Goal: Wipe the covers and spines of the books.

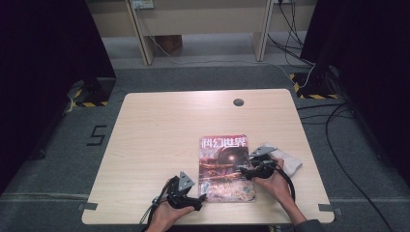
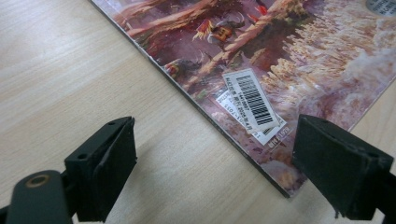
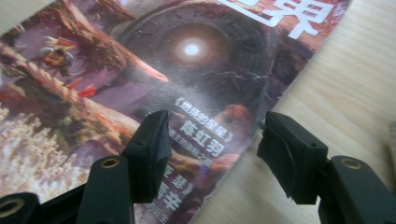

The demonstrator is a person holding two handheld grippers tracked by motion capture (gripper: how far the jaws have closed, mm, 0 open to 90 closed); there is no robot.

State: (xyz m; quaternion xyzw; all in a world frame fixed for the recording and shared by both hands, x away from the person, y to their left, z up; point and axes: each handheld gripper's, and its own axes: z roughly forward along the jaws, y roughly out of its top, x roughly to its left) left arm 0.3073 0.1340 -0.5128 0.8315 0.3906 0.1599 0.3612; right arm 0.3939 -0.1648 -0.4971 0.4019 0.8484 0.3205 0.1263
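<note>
At the left of the high view, the person's left hand (image 1: pixel 164 212) holds the left gripper (image 1: pixel 202 197) low over the pale wooden table (image 1: pixel 159 125), its black tips right at the near left corner of the glossy magazine with a dark reddish fantasy cover and white Chinese title (image 1: pixel 225 166). In the left gripper view its jaws stand wide apart and clamp nothing: one hangs over bare wood, the other sits just past the magazine's corner, and the spine edge with its white barcode sticker (image 2: pixel 254 100) runs between them.

The magazine lies flat and closed on the near half of the table, right of centre, title at the far end.

Further right, the right hand (image 1: pixel 275 181) holds the right gripper (image 1: pixel 241 169) at the magazine's right edge, about halfway along it. In the right gripper view its jaws are apart and straddle that edge, one above the cover, the other above the wood, with no pad pressing on the paper.

Just right of this hand, a crumpled white cloth (image 1: pixel 290 162) lies on the table
</note>
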